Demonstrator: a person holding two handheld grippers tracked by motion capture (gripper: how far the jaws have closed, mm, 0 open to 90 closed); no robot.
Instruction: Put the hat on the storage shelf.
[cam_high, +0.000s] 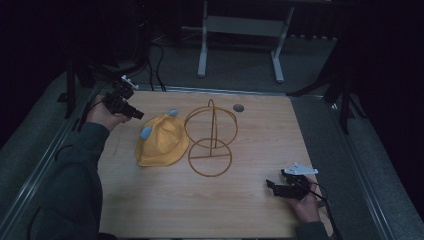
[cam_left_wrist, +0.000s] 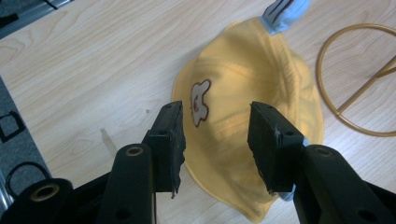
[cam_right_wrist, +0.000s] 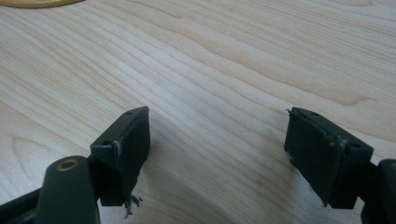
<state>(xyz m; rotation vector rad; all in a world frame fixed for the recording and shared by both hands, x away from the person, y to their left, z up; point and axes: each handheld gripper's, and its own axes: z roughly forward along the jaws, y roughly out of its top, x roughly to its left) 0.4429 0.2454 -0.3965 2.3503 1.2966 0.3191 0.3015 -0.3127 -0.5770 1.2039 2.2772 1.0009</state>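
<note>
At the near right of the wooden table (cam_high: 165, 210), the right gripper (cam_high: 278, 187) is being held low over bare wood by a hand. Its jaws are being kept wide apart, and nothing is being gripped between them; in the right gripper view, plain wood grain is being seen through the gap.

Towards the middle of the table, slightly left, a yellow bucket hat (cam_high: 161, 141) is lying flat, crown up. Its long axis is running from near left to far right. Two pale blue ear tabs are sticking out, one on its left side and one at its far edge. A small bear patch (cam_left_wrist: 199, 101) is being shown on the crown in the left gripper view.

Just right of the hat, touching or nearly touching its brim, a gold wire hat stand (cam_high: 210, 138) is standing upright on a ring base. Nothing is being held on it.

At the far left, the left gripper (cam_high: 136, 114) is being held above the table, pointing right towards the hat. Its jaws are being kept moderately open and empty, above the hat's brim.
</note>
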